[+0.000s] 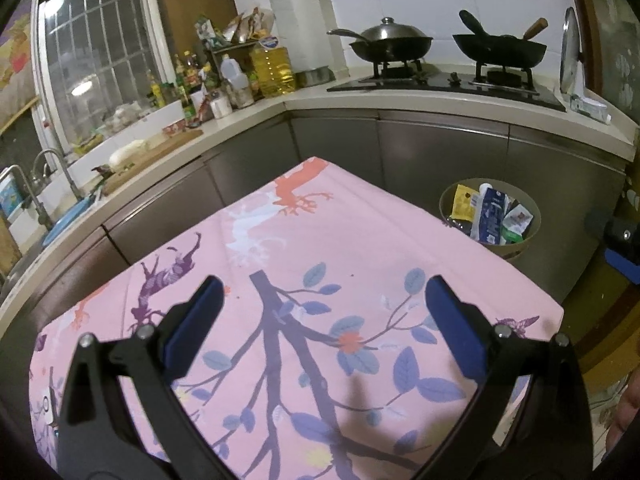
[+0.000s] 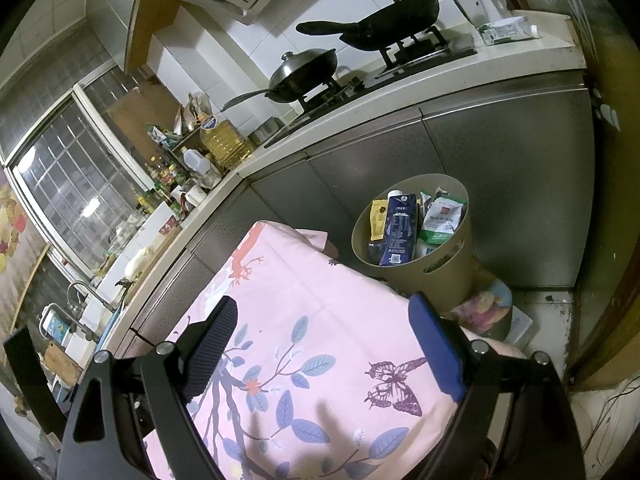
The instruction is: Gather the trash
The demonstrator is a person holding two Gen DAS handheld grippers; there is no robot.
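A beige round bin (image 1: 520, 245) (image 2: 436, 264) stands on the floor beyond the table's far right corner, filled with a blue carton (image 2: 398, 230), a yellow packet (image 2: 378, 218), a green-and-white packet (image 2: 442, 216) and other wrappers. My left gripper (image 1: 324, 292) hovers open over the pink flowered tablecloth (image 1: 320, 248), nothing between its fingers. My right gripper (image 2: 324, 312) is open as well, over the cloth's right edge (image 2: 320, 304), with the bin just past its blue right finger (image 2: 434, 344). No loose trash shows on the cloth.
Steel cabinets and a counter wrap around behind the table. Two woks sit on a gas hob (image 1: 444, 80). Bottles and an oil jug (image 1: 274, 70) crowd the corner; a sink (image 1: 60, 216) is at left. A patterned stool (image 2: 486, 308) lies by the bin.
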